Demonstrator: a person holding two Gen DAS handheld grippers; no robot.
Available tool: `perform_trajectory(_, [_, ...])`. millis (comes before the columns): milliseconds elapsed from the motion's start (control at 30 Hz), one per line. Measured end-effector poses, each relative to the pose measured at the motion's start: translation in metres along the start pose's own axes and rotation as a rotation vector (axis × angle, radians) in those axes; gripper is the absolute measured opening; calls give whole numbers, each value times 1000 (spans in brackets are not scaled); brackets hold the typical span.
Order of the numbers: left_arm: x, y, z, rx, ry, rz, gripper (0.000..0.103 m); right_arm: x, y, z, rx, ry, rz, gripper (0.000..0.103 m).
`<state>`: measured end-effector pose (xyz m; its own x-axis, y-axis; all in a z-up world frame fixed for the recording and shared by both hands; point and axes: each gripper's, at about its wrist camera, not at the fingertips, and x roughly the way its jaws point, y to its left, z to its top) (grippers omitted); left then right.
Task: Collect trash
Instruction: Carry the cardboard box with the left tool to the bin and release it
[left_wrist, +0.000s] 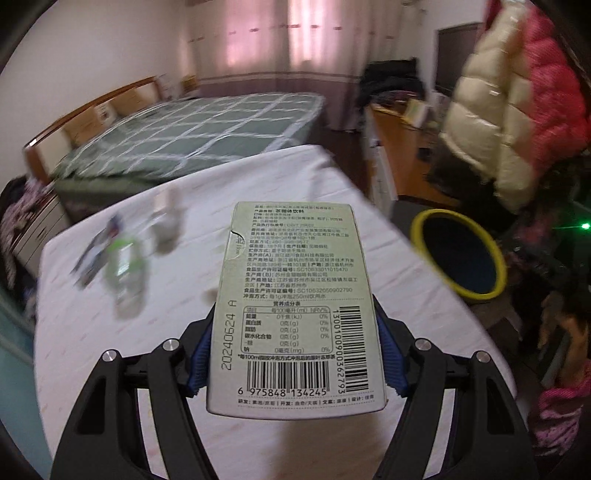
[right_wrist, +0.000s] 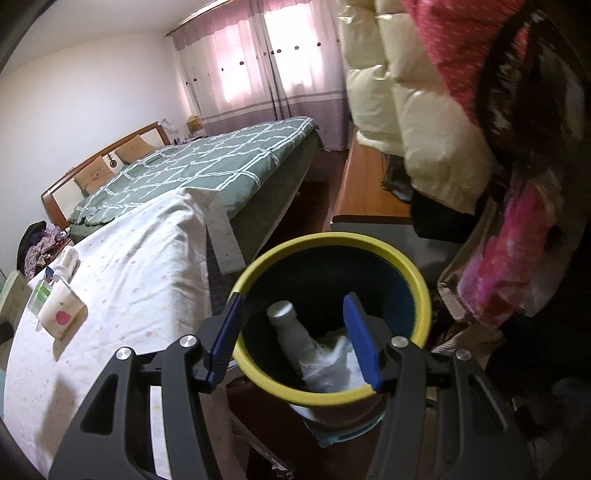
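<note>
My left gripper (left_wrist: 293, 354) is shut on a pale green tea box (left_wrist: 295, 306) with barcodes, held above the white-clothed table (left_wrist: 258, 184). The yellow-rimmed dark bin (left_wrist: 458, 254) stands off the table's right edge. On the table to the left lie a clear bottle with a green label (left_wrist: 123, 267), a white bottle (left_wrist: 166, 218) and a dark wrapper (left_wrist: 94, 254), all blurred. My right gripper (right_wrist: 293, 332) is open and empty right above the bin (right_wrist: 424, 295). Inside the bin lie a white bottle with a grey cap (right_wrist: 291, 336) and crumpled white tissue (right_wrist: 332, 365).
A white carton with a pink mark (right_wrist: 61, 314) and bottles (right_wrist: 66, 264) sit at the table's left in the right wrist view. A bed with a green checked cover (right_wrist: 207, 162) stands behind. A cream and pink puffer jacket (left_wrist: 517, 107) hangs at the right above a wooden desk (right_wrist: 365, 192).
</note>
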<state>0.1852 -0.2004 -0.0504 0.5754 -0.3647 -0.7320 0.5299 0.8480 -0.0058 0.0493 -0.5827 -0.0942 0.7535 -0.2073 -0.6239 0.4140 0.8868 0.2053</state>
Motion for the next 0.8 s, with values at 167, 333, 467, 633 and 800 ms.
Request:
perform_trajectory(167, [29,-64,26,89,23,-98,71,-5,-18,-5,8,3,-29,54])
perform_trajectory(333, [67,-125,46,162,63,-175,71,-11,-36,-7,26,-4,-49,54])
perform_trajectory(467, [96,-176,60,221,91,-227,71,-17,-53,-9,53,-17,-58,54])
perform_trajectory(633, [124,-223,75,269,106,-267,71,-23,-74,-12,83,-24,-85,54])
perform_trajectory(800, [151,-255,88,285,99,-290,72,-23,-92,-13,116,-22,-99,54])
